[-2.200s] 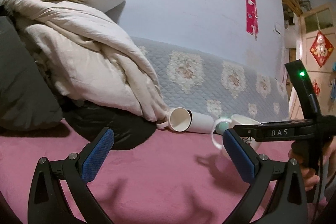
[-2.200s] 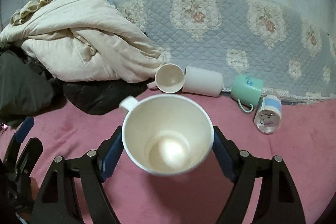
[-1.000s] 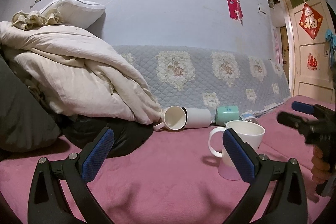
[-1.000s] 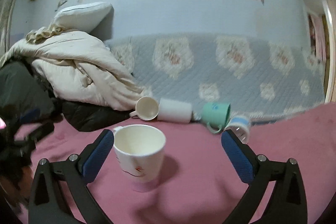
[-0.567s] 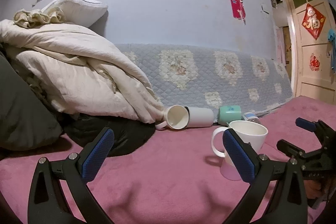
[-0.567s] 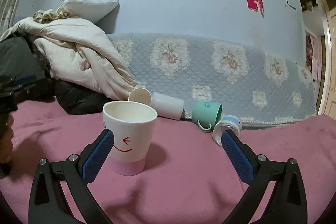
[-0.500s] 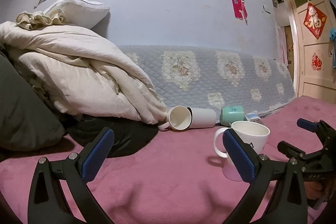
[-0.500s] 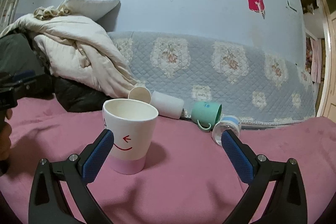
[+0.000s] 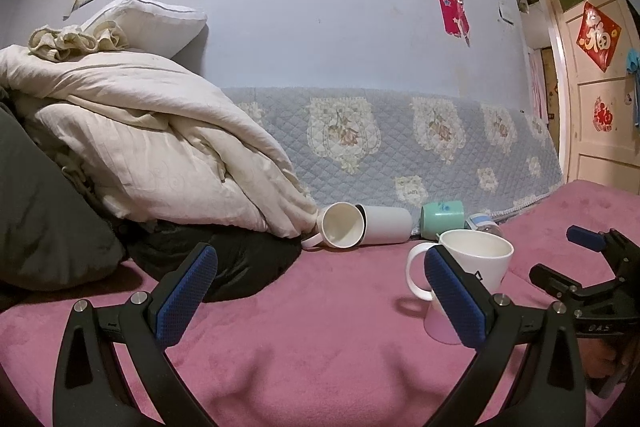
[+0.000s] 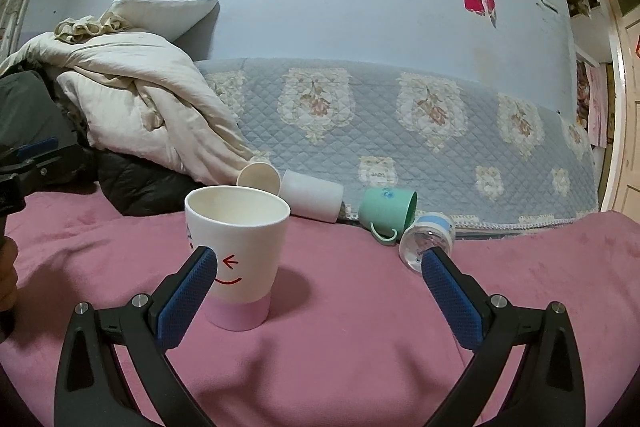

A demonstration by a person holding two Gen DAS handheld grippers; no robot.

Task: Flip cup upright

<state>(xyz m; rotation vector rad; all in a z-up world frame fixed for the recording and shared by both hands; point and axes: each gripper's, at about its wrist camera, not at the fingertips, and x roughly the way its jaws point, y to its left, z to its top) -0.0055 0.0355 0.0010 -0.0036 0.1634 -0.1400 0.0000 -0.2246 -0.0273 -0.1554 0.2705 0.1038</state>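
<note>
A white cup with a pink base and a red smile (image 10: 240, 255) stands upright on the pink blanket (image 10: 360, 327), mouth up. It also shows in the left wrist view (image 9: 472, 267), handle to the left, partly behind my left gripper's right finger. My right gripper (image 10: 320, 299) is open and empty, drawn back from the cup, its left finger in front of the cup's lower left side. My left gripper (image 9: 320, 295) is open and empty, left of the cup.
Against the quilted backrest (image 10: 440, 131) lie a white mug (image 10: 260, 179), a white cylinder cup (image 10: 312, 201), a green mug (image 10: 386, 213) and a clear blue-rimmed jar (image 10: 426, 241). A cream duvet pile (image 9: 140, 155) and a dark cushion (image 9: 224, 267) are on the left.
The right gripper held the cup, set it upright on the blanket, let go and drew back. In the last half second both grippers barely move.
</note>
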